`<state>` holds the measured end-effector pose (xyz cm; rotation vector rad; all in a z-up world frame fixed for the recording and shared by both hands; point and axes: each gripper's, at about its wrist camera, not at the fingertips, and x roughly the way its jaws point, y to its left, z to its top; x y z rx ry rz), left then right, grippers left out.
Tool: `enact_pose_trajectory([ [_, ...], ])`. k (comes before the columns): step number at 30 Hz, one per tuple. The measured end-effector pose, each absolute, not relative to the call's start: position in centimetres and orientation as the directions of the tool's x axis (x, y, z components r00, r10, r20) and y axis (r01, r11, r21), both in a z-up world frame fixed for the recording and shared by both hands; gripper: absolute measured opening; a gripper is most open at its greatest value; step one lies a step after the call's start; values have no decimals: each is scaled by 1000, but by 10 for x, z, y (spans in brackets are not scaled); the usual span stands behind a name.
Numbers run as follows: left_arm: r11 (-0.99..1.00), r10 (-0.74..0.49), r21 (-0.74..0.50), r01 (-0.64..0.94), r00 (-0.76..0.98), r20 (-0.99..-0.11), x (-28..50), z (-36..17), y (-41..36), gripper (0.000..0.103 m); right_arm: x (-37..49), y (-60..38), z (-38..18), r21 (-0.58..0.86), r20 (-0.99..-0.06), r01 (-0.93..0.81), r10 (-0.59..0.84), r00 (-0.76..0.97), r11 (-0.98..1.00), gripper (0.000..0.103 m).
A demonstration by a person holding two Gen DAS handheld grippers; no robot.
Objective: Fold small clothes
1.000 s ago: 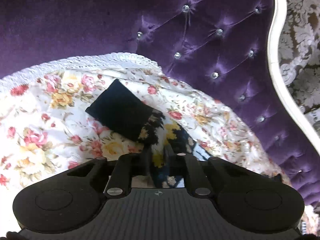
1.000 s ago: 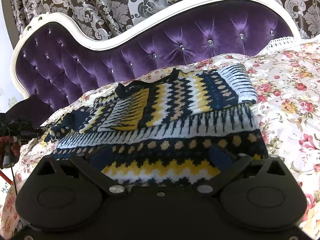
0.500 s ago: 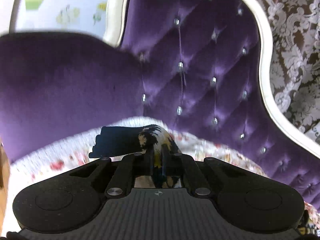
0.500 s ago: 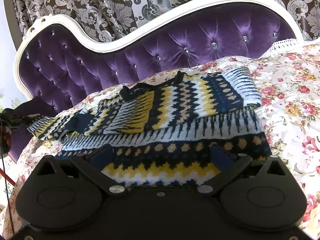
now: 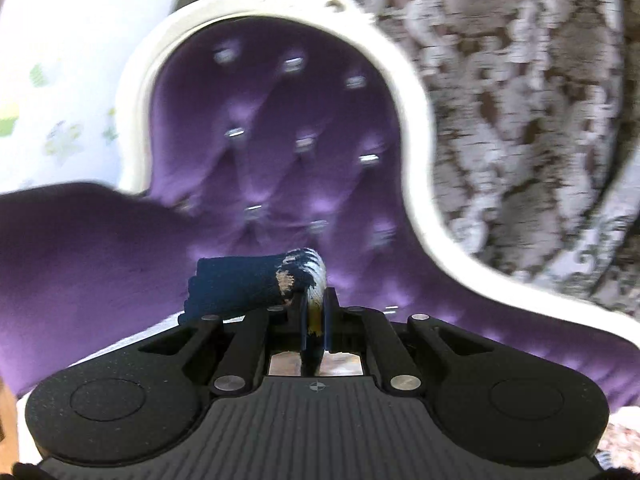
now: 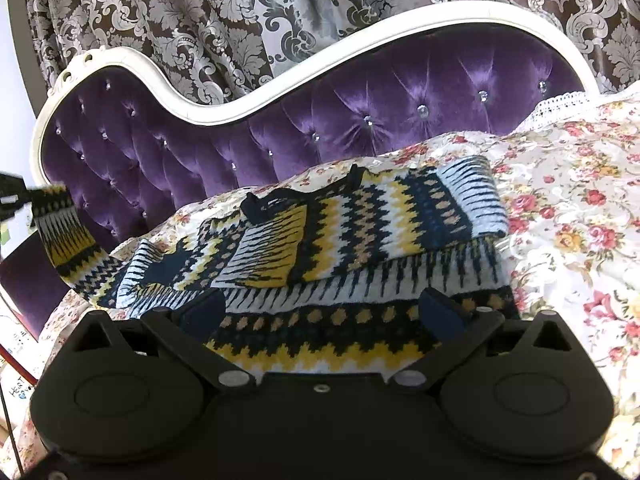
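The left gripper (image 5: pixel 315 312) has its jaws pressed together on the knit of a sleeve (image 5: pixel 256 284), the yellow-and-white weave pinched between them and the dark navy cuff sticking out to the left of the pinch. In the right wrist view that sleeve hangs in the air at the far left of the sweater (image 6: pixel 360 232), running down from the pinch to the shoulder. The right gripper (image 6: pixel 332 312) has its jaws spread wide over the near hem of the sweater, one on each side of the patterned band; whether they press the cloth or only hover over it I cannot tell. The sweater lies flat on the floral bedspread (image 6: pixel 568 216), its other sleeve already folded across the chest, with the purple tufted headboard (image 6: pixel 360 104) beyond it. The step in hand appears to be folding this sleeve inward over the body. To do it well, carry the cuff across toward the middle of the sweater, low enough that the sleeve drapes without twisting, and lay it level with the sleeve already folded. Keep the pinch tight until the cuff rests on the knit. The right gripper would best steady the hem so the body does not drag along the bedspread.
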<state>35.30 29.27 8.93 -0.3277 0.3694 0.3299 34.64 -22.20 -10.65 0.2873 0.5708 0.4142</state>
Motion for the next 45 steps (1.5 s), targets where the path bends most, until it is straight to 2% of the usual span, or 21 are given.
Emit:
enact_pose_trajectory([
  [6,940,118,-258,-221,924,-363,374,116,221,7,348,-232,-105,376,-489,-274,440,753,885,103],
  [15,959,-91,-282,-11,933,-347,401,111,106,7,348,-256,-96,393,-489,-220,406,772,893,103],
  [21,947,-202,-313,77,898,-390,420,71,38,7,350,-271,-93,427,-479,-185,395,784,885,103],
  [33,936,-300,-325,132,781,-548,434,-32,-39,10,354,-280,-93,449,-482,-156,385,787,880,103],
  [34,934,-314,-325,146,768,-558,435,-35,-43,19,354,-280,-94,449,-484,-155,385,786,880,103],
  [35,930,-335,-328,167,754,-565,434,-38,-47,39,354,-281,-94,448,-485,-154,384,785,881,103],
  [38,914,-390,-329,237,734,-557,430,-38,-59,67,354,-280,-95,444,-490,-151,381,784,883,103],
  [40,913,-404,-295,283,733,-548,423,-32,-65,81,355,-280,-95,443,-492,-149,379,784,884,103],
  [41,914,-404,-270,302,736,-543,419,-28,-67,85,355,-280,-95,441,-493,-148,377,784,885,103],
  [45,929,-369,-158,336,790,-490,396,-11,-62,87,355,-281,-97,438,-502,-141,371,781,888,103],
])
